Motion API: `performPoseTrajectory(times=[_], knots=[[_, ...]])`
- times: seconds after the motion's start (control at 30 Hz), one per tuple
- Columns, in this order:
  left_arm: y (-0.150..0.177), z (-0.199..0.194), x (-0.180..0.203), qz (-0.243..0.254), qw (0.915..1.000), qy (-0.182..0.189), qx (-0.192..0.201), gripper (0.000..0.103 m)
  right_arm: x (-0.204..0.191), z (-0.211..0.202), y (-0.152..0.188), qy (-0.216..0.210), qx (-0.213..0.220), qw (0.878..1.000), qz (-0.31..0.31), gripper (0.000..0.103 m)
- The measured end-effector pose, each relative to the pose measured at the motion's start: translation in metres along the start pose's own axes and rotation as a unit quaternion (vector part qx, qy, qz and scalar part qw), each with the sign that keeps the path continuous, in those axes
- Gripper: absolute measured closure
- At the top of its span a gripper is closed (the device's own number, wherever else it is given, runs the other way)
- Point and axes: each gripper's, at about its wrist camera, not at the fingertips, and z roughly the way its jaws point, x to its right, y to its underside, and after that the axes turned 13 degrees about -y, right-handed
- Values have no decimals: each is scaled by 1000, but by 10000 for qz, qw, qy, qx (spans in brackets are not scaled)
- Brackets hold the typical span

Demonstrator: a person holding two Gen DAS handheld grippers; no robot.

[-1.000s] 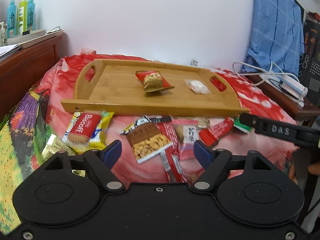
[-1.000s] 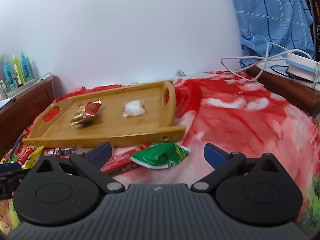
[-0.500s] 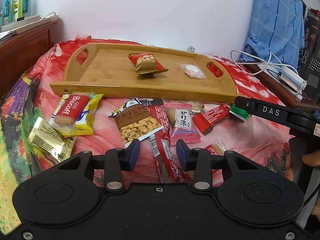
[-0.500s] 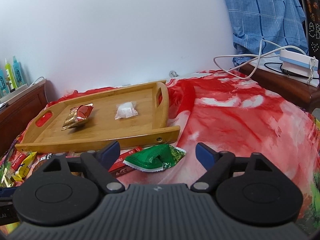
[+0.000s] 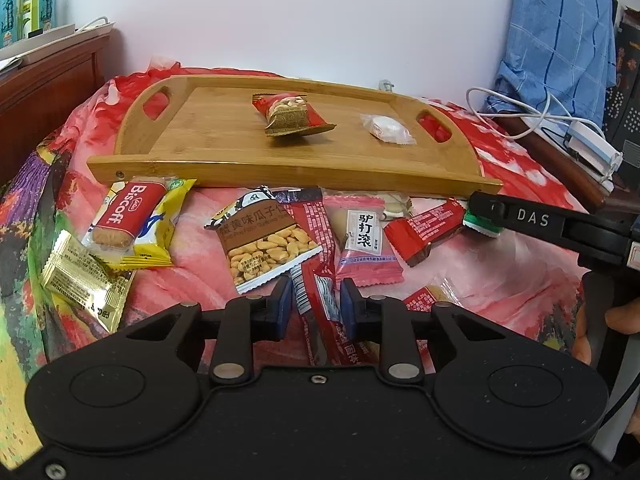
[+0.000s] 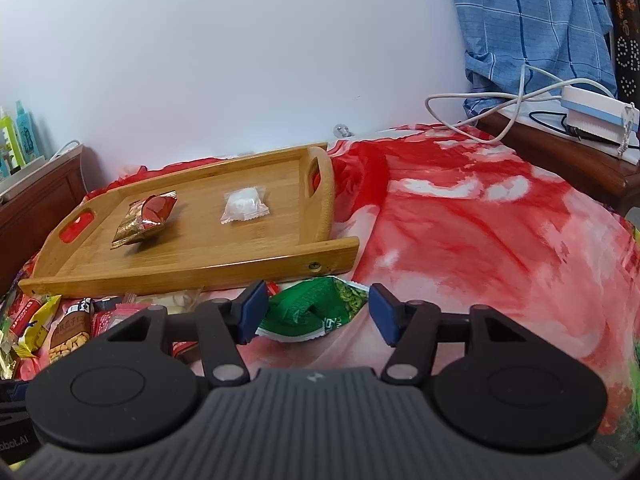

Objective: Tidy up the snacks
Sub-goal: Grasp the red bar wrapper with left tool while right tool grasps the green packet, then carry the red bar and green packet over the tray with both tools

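A bamboo tray (image 5: pixel 224 148) (image 6: pixel 224 260) lies on a red bedspread and holds a red-gold snack packet (image 5: pixel 292 118) (image 6: pixel 146 218) and a white wrapped candy (image 5: pixel 386 128) (image 6: pixel 245 205). Several loose snacks lie in front of it. My left gripper (image 5: pixel 314 304) has its jaws narrowed around a long red stick packet (image 5: pixel 322 280), with a small gap still showing at each pad. My right gripper (image 6: pixel 316 312) is open, its pads on either side of a green snack bag (image 6: pixel 312 312); its finger also shows in the left wrist view (image 5: pixel 532 220).
Loose snacks include a Biscoff packet (image 5: pixel 128 212), a gold packet (image 5: pixel 86 284), a sunflower-seed packet (image 5: pixel 268 244), a pink packet (image 5: pixel 364 240) and a red bar (image 5: pixel 424 232). A wooden headboard (image 5: pixel 48 80) stands left; a side table with cables and a charger (image 6: pixel 596 116) stands right.
My left gripper has moved forward and down over the red stick packet and its jaws have closed in. My right gripper has moved down to the green bag and narrowed around it.
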Motion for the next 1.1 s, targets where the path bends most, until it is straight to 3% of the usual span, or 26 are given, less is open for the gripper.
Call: performPoseTrajectory(times=[0.13,0.37,0.5,1.1], knots=[[0,-5,-3,-154,9999,52,-2,84,-2,3,1,24,-32,10000,-78,31],[3,-19,-2,7,9998,31,189,86,0,9,3,-14,-176,9998,-17,26],[2,-29,-3,21,9994,19,337,87,-4,5,4,73,-77,9998,-175,60],[0,-63,-6,144,9975,124,677,88,3,-20,0,87,422,9991,16,63]])
